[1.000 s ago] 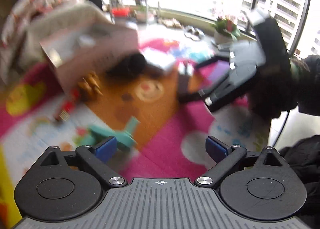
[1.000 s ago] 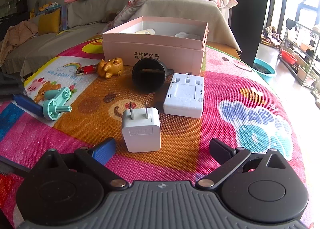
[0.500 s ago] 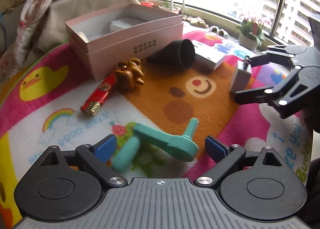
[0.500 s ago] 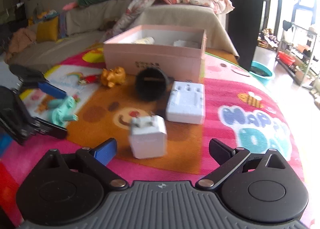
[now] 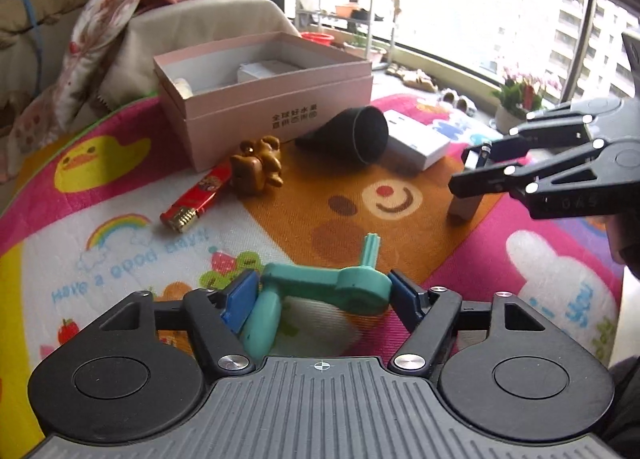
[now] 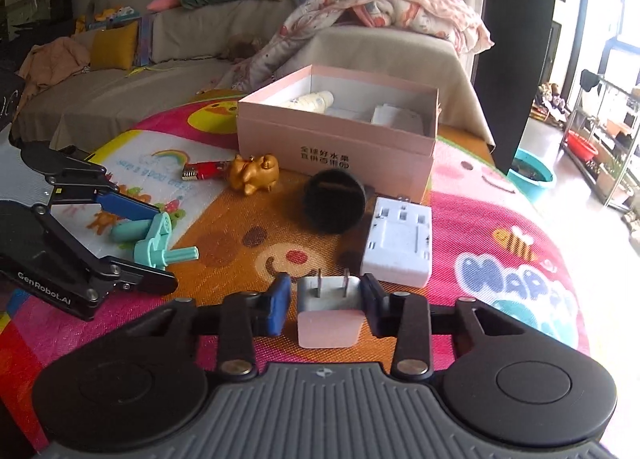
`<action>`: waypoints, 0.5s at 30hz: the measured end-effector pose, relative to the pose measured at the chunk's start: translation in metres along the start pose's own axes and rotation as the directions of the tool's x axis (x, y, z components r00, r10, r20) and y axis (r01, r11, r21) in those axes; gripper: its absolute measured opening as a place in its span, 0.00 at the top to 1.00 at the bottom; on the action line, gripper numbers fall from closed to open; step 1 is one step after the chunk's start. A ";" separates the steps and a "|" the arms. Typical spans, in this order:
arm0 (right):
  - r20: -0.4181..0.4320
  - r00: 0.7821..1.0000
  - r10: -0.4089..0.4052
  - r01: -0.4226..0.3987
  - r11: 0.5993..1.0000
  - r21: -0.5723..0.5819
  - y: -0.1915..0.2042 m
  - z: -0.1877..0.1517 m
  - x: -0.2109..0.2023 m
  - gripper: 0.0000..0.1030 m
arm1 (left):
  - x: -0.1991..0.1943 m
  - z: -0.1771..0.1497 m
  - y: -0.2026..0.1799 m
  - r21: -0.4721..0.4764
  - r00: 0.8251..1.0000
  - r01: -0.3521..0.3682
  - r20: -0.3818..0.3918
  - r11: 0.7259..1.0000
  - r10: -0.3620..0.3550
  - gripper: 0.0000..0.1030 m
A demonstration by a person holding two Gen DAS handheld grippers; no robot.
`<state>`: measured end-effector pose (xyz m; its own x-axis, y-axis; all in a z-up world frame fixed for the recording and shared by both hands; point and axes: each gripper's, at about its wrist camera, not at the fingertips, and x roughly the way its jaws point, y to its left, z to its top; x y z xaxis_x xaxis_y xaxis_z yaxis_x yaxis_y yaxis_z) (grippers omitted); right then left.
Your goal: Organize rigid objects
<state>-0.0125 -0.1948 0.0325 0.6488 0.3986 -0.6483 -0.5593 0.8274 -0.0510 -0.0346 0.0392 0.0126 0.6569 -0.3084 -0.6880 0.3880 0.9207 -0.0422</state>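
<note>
My left gripper (image 5: 322,293) is closed around a teal plastic crank toy (image 5: 324,287) on the colourful mat, its pads touching both sides. It also shows in the right wrist view (image 6: 154,237). My right gripper (image 6: 326,301) is closed around a white plug adapter (image 6: 330,313) with its two prongs pointing away. The open pink box (image 5: 264,93) stands behind, with white items inside. A black funnel (image 5: 356,135), a white power strip (image 6: 400,243), a golden pig figure (image 5: 258,169) and a red lighter (image 5: 198,197) lie on the mat.
The mat (image 5: 120,243) covers a raised surface that drops off at the right. A sofa with blankets (image 6: 384,11) is behind the box. A window, shelf and plants (image 5: 520,87) are at the far right.
Both grippers moved forward and down onto their objects and narrowed their jaws. The left now grips the teal crank; the right now grips the plug adapter.
</note>
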 end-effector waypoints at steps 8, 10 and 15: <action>0.040 0.999 0.002 -0.002 1.000 -0.005 -0.004 0.008 -0.019 0.68 | -0.037 0.028 0.001 -0.070 0.986 0.024 0.166 0.997 -0.012 0.28; 0.083 0.997 0.006 -0.006 1.000 0.005 -0.009 0.021 -0.025 0.68 | -0.045 0.051 0.004 -0.050 0.975 0.018 0.224 0.999 -0.006 0.28; 0.238 0.971 -0.010 0.016 1.000 -0.021 -0.019 0.077 -0.031 0.68 | -0.055 0.132 0.026 -0.045 0.901 -0.012 0.433 0.999 0.031 0.28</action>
<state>0.0178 -0.1919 0.1116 0.7586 0.4725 -0.4486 -0.5597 0.8250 -0.0775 0.0245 0.0489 0.1449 0.8836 -0.3531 -0.3075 0.3503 0.9343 -0.0664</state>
